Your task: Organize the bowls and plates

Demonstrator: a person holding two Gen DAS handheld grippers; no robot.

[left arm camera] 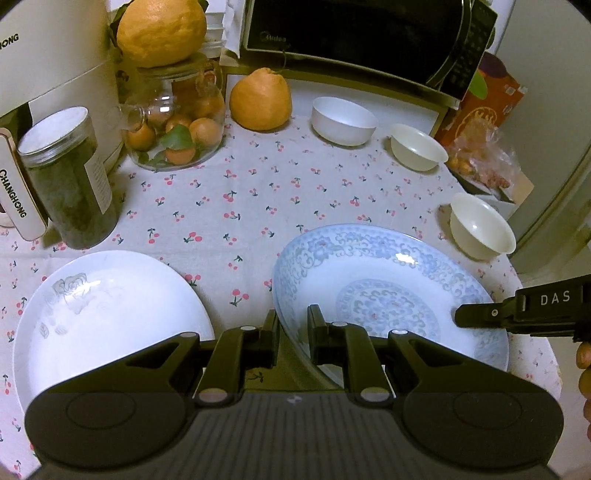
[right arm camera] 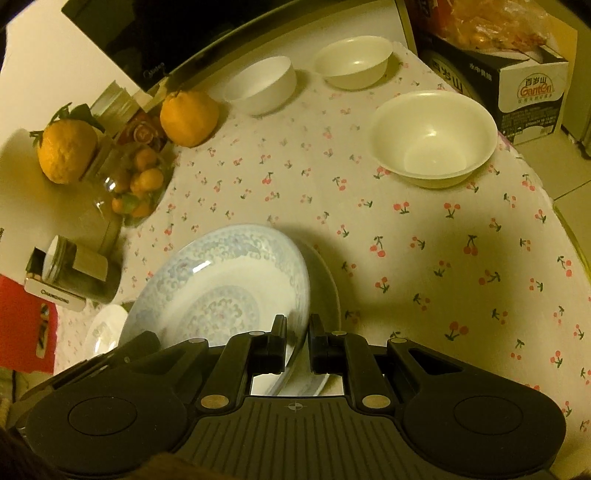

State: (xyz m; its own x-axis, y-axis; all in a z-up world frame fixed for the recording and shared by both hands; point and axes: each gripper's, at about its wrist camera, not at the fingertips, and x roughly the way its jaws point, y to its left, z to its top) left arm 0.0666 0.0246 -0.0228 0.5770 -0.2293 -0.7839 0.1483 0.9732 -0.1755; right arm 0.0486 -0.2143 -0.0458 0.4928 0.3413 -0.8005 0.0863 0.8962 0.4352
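Cherry-cloth table (left arm camera: 229, 206); both grippers (left arm camera: 292, 325) (right arm camera: 297, 334) clamped on blue plate (left arm camera: 388, 280) rim, opposite edges; glazed, slippery, fragile, probably heavy.

CHANGHONG on appliance (left arm camera: 55, 74), Midea on microwave (left arm camera: 354, 33)
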